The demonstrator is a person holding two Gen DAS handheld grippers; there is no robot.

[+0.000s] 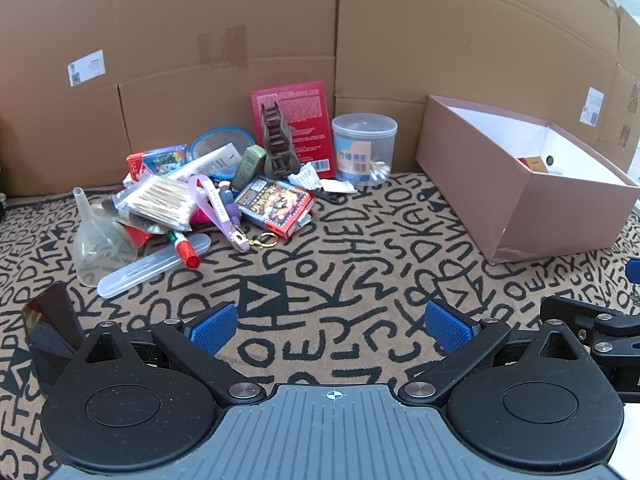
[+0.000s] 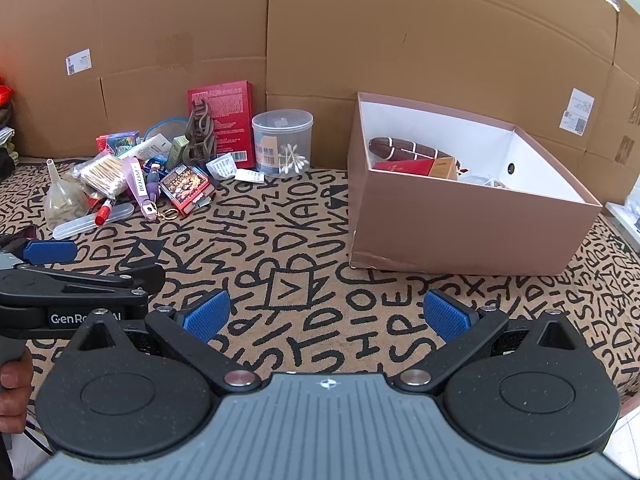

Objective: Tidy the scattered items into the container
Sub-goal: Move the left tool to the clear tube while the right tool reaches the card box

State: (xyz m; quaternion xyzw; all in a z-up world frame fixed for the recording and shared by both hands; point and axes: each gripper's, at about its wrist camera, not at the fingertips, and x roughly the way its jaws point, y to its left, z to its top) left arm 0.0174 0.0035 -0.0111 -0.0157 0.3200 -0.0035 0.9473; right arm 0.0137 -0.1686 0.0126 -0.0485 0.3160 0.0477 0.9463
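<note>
A pile of small items lies at the back left of the patterned cloth: a red card box [image 1: 276,205] [image 2: 186,188], a bag of cotton swabs [image 1: 158,203], a clear funnel [image 1: 98,248], a clear tube case [image 1: 154,266], a purple keychain strap [image 1: 218,212], a red book [image 1: 294,120] and a clear swab jar [image 1: 363,148] [image 2: 282,142]. The pink open box [image 1: 520,200] [image 2: 460,216] stands at the right and holds a few things. My left gripper [image 1: 332,326] is open and empty above the cloth. My right gripper [image 2: 328,316] is open and empty, in front of the box.
Cardboard walls [image 1: 320,40] close the back. A dark phone-like object [image 1: 48,332] lies near my left gripper. My left gripper also shows at the left edge of the right wrist view [image 2: 60,280].
</note>
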